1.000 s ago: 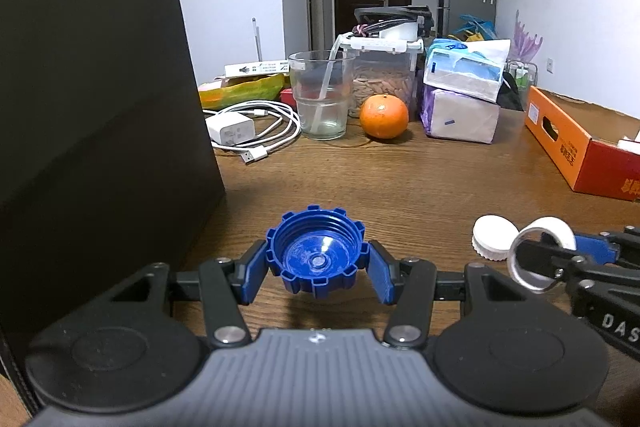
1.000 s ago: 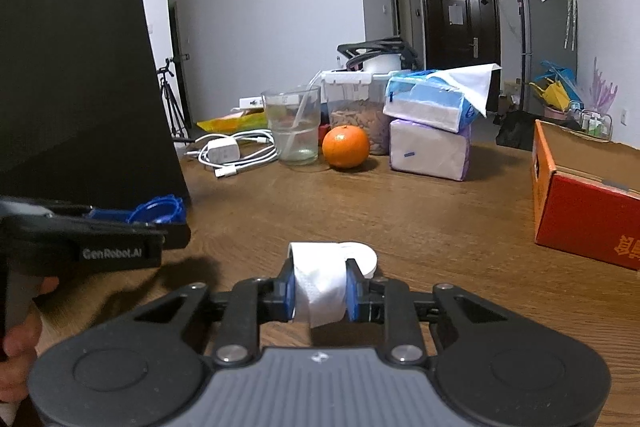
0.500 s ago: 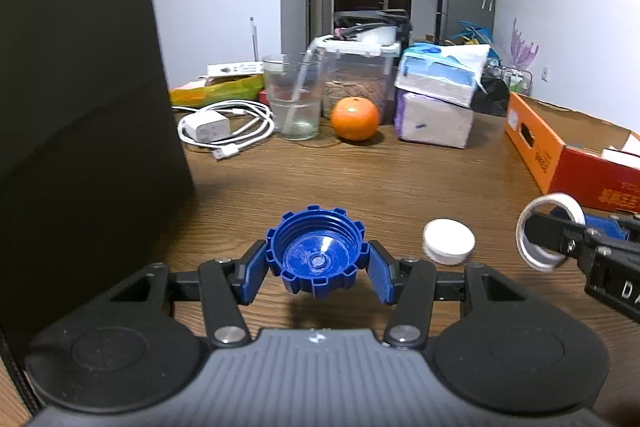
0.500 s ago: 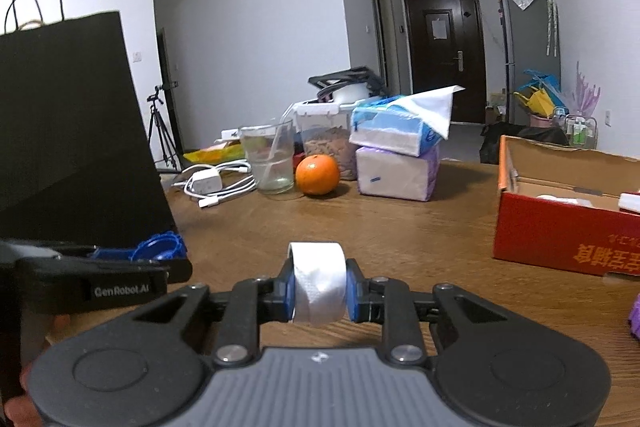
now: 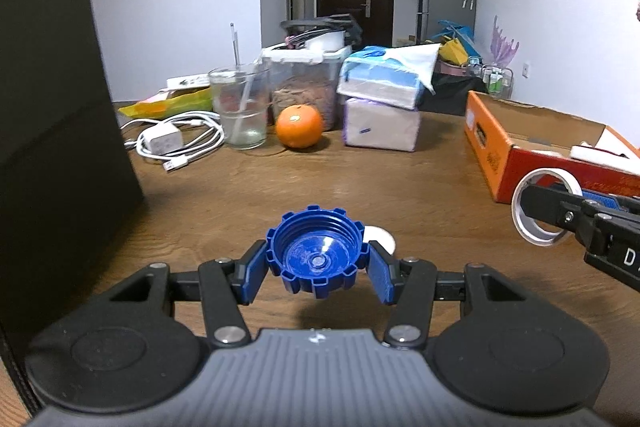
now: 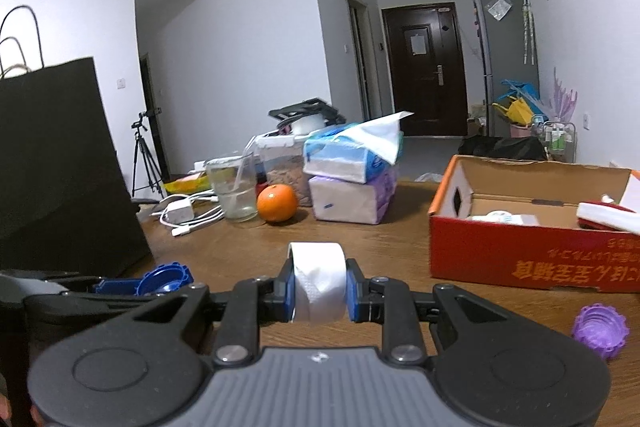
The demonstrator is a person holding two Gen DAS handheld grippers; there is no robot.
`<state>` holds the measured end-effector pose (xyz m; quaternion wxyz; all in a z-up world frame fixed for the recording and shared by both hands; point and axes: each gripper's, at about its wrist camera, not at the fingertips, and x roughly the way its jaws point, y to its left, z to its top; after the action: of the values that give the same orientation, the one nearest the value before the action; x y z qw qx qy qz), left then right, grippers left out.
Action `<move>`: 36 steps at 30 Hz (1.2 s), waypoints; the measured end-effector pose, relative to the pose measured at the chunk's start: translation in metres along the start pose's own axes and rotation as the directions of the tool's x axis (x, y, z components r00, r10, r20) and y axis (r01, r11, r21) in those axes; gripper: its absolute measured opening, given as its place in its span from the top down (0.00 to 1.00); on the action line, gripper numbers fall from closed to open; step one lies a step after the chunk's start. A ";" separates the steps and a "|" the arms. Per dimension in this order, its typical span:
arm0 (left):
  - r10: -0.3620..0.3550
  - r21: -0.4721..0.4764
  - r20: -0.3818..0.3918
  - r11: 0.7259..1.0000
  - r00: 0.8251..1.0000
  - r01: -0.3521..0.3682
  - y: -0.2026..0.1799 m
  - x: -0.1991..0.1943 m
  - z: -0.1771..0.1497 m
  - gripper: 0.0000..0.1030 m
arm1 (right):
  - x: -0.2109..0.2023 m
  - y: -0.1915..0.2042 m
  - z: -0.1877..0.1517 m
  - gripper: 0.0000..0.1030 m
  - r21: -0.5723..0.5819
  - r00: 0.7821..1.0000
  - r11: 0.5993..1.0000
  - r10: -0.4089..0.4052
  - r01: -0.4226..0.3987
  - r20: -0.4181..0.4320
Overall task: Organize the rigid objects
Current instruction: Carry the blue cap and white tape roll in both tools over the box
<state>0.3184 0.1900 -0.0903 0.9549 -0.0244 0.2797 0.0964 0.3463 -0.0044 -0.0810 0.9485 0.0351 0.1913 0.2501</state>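
A blue ridged bottle cap, hollow side up, is clamped between the blue pads of my left gripper above the wooden table. My right gripper is shut on a white roll of tape; from the left wrist view that tape roll shows as a ring at the right edge. A white cap lies on the table just behind the blue cap. A purple ridged cap lies on the table at the lower right. An open orange cardboard box stands to the right.
A tall black paper bag stands at the left. At the back are a white charger with cable, a glass with a straw, an orange, a plastic container and stacked tissue packs.
Both grippers have drawn back and shifted right across the table with their loads; the white cap now sits just behind the blue cap, and the orange box and purple cap have come into view.
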 end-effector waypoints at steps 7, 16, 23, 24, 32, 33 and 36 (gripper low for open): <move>-0.030 0.015 0.028 0.999 0.999 0.029 -0.034 -0.003 0.013 0.47 | -0.011 -0.025 0.007 0.78 0.019 0.999 1.000 -0.023 0.022 0.028; -0.071 0.018 0.063 0.997 0.996 0.069 -0.080 0.000 0.031 0.47 | -0.022 -0.063 0.017 0.78 0.036 0.996 0.997 -0.065 0.063 0.062; -0.107 0.015 0.083 0.994 0.991 0.106 -0.114 0.002 0.041 0.47 | -0.027 -0.093 0.025 0.78 0.055 0.991 0.994 -0.102 0.098 0.084; -0.110 0.015 0.086 0.994 0.990 0.109 -0.119 0.002 0.042 0.47 | -0.027 -0.097 0.025 0.78 0.057 0.991 0.993 -0.106 0.101 0.087; -0.142 0.004 0.111 0.990 0.984 0.142 -0.153 0.010 0.055 0.47 | -0.032 -0.131 0.033 0.78 0.078 0.983 0.988 -0.144 0.136 0.110; -0.144 0.004 0.113 0.989 0.983 0.145 -0.157 0.012 0.057 0.47 | -0.033 -0.135 0.034 0.78 0.081 0.983 0.987 -0.148 0.140 0.112; -0.156 0.002 0.115 0.988 0.981 0.157 -0.169 0.016 0.061 0.47 | -0.033 -0.148 0.037 0.78 0.087 0.980 0.984 -0.164 0.154 0.117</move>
<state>0.3976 0.0332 -0.0488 0.9740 -0.0443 0.2210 0.0234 0.4018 -0.1484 -0.0590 0.9734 0.0719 0.1440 0.1632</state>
